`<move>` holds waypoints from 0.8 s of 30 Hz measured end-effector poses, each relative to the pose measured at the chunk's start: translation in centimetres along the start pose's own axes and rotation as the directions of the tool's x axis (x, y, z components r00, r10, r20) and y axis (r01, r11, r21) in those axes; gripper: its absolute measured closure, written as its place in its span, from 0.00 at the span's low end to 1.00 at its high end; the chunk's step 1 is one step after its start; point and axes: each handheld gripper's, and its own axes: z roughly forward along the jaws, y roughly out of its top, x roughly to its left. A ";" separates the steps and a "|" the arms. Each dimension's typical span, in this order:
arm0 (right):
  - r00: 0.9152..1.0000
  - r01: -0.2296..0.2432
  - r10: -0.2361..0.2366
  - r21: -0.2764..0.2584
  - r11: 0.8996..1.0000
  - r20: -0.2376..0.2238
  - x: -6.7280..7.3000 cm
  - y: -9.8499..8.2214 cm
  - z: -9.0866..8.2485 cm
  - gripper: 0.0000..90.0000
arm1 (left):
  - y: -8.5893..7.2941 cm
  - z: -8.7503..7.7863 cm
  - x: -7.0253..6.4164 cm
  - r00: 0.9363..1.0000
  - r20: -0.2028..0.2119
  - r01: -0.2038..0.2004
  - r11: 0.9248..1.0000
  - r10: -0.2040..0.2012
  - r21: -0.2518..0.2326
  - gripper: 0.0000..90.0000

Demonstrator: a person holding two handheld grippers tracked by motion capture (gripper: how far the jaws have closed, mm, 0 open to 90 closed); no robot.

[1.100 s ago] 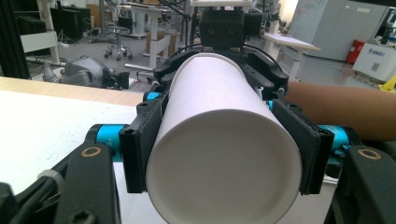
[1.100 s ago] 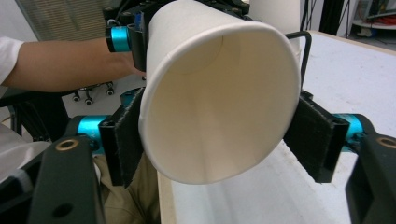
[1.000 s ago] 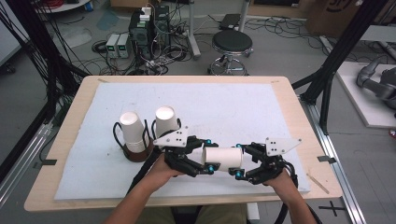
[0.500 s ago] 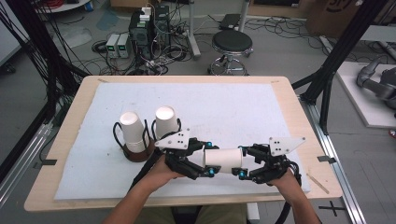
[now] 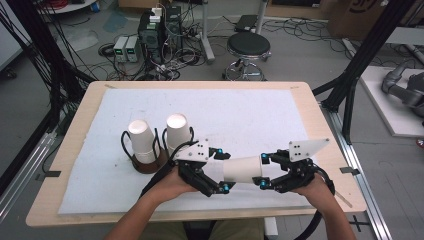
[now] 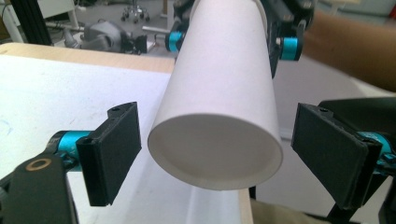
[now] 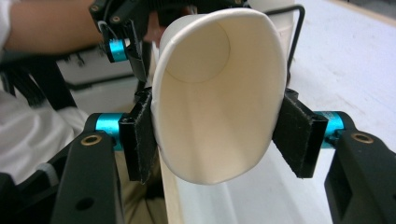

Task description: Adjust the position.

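On the left part of the table [image 5: 70, 150], on the white mat [image 5: 240, 115], stands a dark holder [image 5: 147, 162] with two white cups [image 5: 141, 140] upside down in it, side by side. One cup is on the left and the other [image 5: 178, 131] is just to its right.

A little to the right and nearer to the person, the left hand [image 5: 172, 182] holds the left gripper [image 5: 224, 171]. Its jaws are wide open. In the left gripper view the closed bottom end of a paper cup [image 6: 219, 112] lies between the two black pads [image 6: 116, 144], and a gap shows on each side, so the pads do not touch it.

This cup [image 5: 242, 169] lies on its side in the air, near the near edge of the table, between the two grippers. Its bottom points left and its open mouth points right.

To the right, the right hand [image 5: 312, 187] holds the right gripper [image 5: 262, 172], which carries a grey three-cornered plate [image 5: 307, 147] on top. Its jaws are closed on the mouth end of the cup. In the right gripper view the pads [image 7: 140, 135] press both sides of the rim [image 7: 219, 93] and squeeze it into an oval shape. Behind the cup in this view the left gripper [image 7: 121, 46] is seen with its blue parts.

On the floor far behind the table are a round stool [image 5: 248, 47] and some boxes with cables [image 5: 155, 35].
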 end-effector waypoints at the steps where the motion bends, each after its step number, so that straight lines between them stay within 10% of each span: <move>1: 1.000 0.004 -0.004 0.022 1.000 0.005 0.0 0.3 -0.1 0.42 | 0.1 0.1 0.0 1.000 -0.003 -0.007 1.000 0.007 0.011 0.18; 11: 0.995 0.077 -0.093 0.271 0.960 0.048 0.4 3.9 0.2 0.41 | 0.7 0.8 0.0 0.997 -0.020 -0.066 0.992 0.069 0.111 0.18; 24: 0.979 0.155 -0.201 0.486 0.860 0.043 1.3 6.9 2.0 0.40 | 1.2 2.1 0.1 0.994 0.004 -0.112 0.971 0.114 0.211 0.19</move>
